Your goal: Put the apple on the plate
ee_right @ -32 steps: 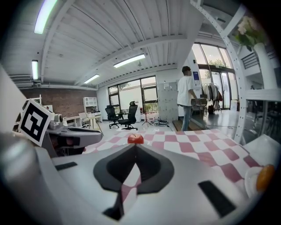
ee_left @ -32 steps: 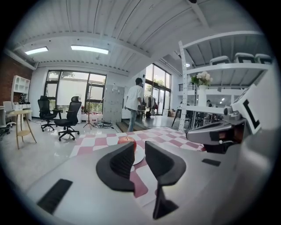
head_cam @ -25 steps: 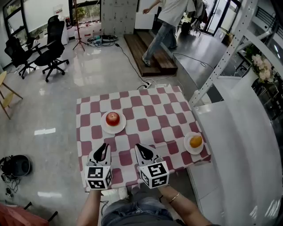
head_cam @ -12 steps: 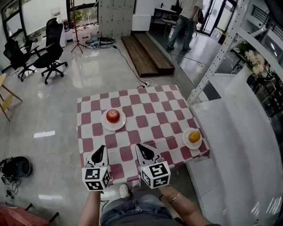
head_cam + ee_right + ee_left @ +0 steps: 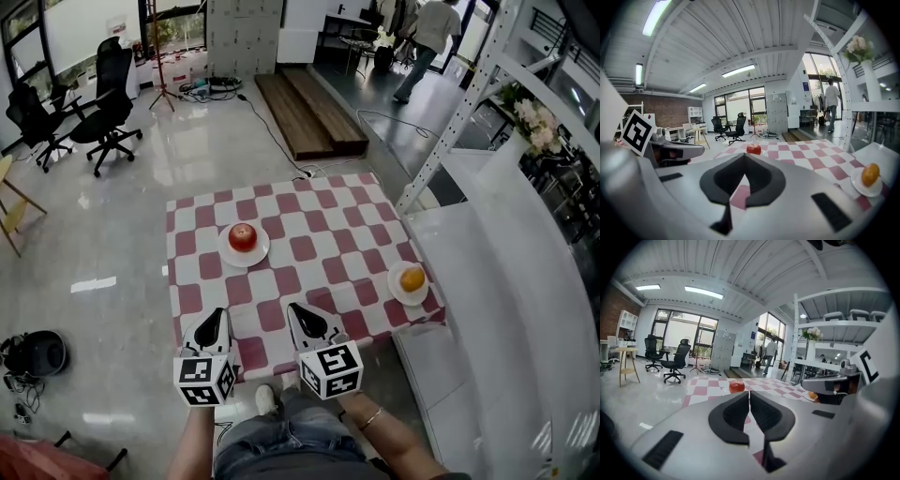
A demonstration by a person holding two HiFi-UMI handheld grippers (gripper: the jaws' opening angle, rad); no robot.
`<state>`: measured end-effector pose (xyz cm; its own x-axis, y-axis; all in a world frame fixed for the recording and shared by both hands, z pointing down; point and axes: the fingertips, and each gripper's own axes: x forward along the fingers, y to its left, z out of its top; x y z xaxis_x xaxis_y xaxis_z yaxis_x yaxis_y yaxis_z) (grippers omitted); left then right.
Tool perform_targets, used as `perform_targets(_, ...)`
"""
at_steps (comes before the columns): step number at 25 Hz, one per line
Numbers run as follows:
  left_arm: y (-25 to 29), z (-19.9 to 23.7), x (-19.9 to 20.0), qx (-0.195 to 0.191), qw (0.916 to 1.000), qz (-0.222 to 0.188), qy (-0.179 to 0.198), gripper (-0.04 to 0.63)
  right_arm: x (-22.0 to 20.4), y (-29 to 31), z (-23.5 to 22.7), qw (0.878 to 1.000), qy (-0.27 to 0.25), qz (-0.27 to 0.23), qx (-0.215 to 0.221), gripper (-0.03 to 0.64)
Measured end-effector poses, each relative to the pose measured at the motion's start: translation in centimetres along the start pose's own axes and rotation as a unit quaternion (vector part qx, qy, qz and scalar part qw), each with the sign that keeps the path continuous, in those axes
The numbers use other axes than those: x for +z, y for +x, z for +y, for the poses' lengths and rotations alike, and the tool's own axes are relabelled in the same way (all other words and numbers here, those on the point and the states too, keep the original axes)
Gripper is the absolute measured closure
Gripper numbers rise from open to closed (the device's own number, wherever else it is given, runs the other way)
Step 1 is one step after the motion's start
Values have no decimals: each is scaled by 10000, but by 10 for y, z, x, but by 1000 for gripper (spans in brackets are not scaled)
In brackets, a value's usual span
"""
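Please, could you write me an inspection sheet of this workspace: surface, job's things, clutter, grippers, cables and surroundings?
Surface: table covered by a red-and-white checked cloth.
Job's things: apple already sits on a white plate, left part of the table in the head view.
Clutter: orange on a second plate near the right edge.
Grippers: left hand-held gripper and right hand-held gripper are both shut and empty, over the near edge.
Cables: black cable runs across the floor to a power strip beyond the table.
Surroundings: office chairs, wooden platform, metal shelving, a person far off.
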<state>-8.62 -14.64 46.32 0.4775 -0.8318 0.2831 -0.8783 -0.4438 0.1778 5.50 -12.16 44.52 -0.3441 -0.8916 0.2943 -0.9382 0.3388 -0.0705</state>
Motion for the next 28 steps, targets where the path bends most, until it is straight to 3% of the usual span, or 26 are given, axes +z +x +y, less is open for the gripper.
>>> perform_targets(28, -21, -3, 2, -91, 9999, -46, 103, 572, 3, -13, 20, 9998, -18, -192, 15, 607)
